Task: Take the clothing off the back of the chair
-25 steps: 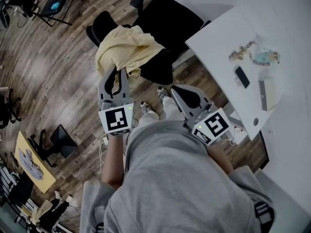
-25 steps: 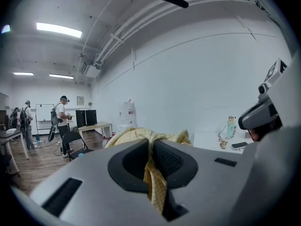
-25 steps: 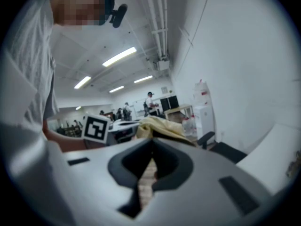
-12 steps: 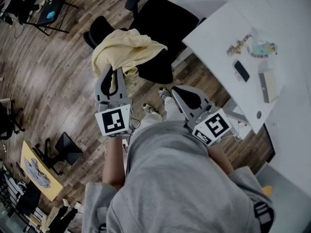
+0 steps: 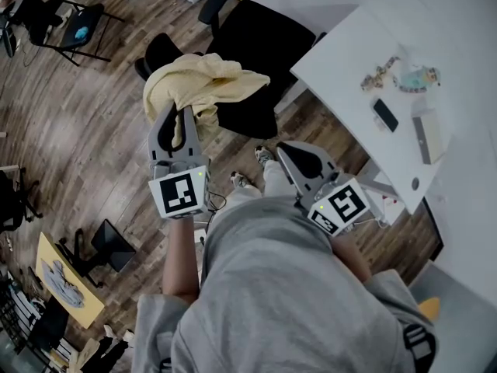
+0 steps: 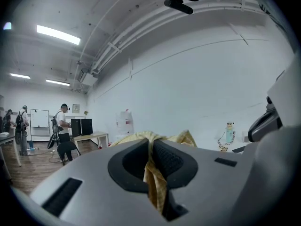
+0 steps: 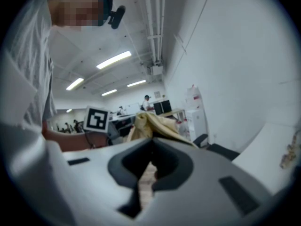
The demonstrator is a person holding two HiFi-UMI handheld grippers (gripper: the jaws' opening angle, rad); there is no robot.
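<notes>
Pinching the yellow garment (image 5: pixel 210 76) at its near hem, left gripper (image 5: pixel 178 109) is holding it draped over the black chair (image 5: pixel 260 41) back, directly ahead. Right gripper (image 5: pixel 283 147) is idling closed and empty, farther off.

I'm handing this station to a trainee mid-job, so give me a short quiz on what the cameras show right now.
1. True or false: the left gripper has its fingers closed on the yellow clothing.
2. Fill in: the right gripper, fingers together, holds ____.
3. Where does the phone lie? A) on the white table B) in the right gripper C) on the yellow clothing

Key: 1 true; 2 nothing; 3 A.
</notes>
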